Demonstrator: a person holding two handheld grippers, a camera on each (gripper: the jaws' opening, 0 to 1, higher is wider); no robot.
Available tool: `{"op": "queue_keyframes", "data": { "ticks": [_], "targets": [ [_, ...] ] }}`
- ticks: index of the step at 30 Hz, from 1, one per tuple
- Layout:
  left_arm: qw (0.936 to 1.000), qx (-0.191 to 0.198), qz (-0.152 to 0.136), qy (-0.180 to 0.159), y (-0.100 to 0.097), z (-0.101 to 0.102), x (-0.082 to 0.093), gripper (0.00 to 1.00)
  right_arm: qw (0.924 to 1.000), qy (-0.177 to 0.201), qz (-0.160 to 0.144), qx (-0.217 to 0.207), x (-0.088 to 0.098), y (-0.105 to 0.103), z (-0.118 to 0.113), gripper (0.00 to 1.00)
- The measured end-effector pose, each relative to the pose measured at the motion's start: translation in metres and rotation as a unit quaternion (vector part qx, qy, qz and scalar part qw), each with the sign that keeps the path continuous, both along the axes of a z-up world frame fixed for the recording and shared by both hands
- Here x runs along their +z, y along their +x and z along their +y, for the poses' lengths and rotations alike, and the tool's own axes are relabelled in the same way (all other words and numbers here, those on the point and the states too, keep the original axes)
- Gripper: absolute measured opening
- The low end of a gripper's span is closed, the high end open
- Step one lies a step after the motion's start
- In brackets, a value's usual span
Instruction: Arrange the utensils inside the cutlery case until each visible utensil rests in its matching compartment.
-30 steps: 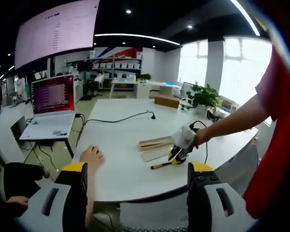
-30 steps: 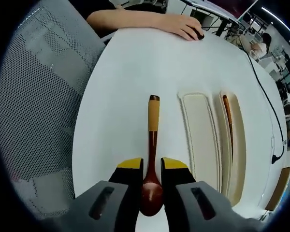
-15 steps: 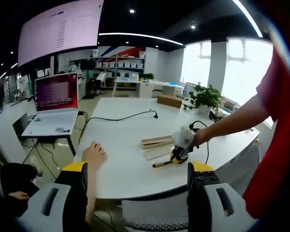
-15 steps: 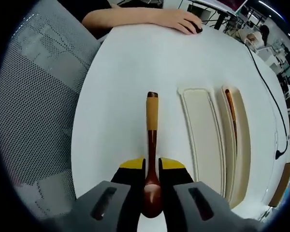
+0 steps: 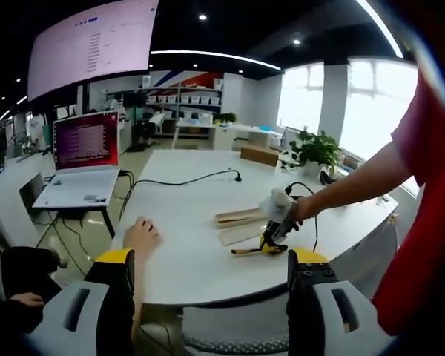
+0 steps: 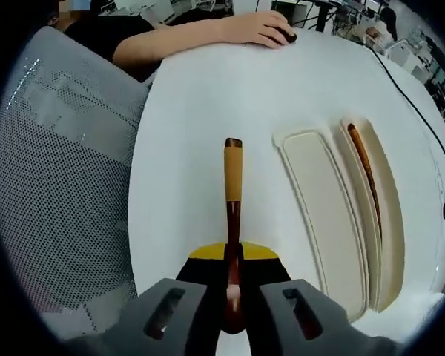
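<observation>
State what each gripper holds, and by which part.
The right gripper grips the wooden spoon near its bowl end; the left gripper holds nothing.

counter (image 6: 208,96): white, rounded edge, glossy top
cutlery case (image 6: 326,215): cream, two long open halves lying flat side by side on the counter, right of the spoon; also seen mid-counter in the left gripper view (image 5: 237,226)
far half: holds a thin brown stick-like utensil (image 6: 365,174) lying lengthwise
near half: nothing seen in it
spoon (image 6: 233,185): brown with tan handle end, whether it touches the counter can't be told
person's hand (image 6: 263,30): resting on the far counter edge
black cable (image 5: 182,182): runs across the top
</observation>
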State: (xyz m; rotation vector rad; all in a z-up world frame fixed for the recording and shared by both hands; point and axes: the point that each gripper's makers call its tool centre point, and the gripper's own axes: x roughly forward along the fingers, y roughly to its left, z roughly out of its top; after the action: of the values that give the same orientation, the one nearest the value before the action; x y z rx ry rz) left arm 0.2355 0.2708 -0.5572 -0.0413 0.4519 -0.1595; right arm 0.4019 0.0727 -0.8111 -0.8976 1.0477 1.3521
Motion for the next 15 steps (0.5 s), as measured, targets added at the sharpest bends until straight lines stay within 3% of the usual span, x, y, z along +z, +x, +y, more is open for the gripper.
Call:
{"op": "queue_keyframes", "data": {
  "ticks": [15],
  "targets": [
    [1.0000, -0.004, 0.002, 0.001, 0.001, -0.003, -0.002, 0.86, 0.9989, -0.029, -0.026, 0.024, 0.012, 0.007, -0.007, 0.00]
  ]
}}
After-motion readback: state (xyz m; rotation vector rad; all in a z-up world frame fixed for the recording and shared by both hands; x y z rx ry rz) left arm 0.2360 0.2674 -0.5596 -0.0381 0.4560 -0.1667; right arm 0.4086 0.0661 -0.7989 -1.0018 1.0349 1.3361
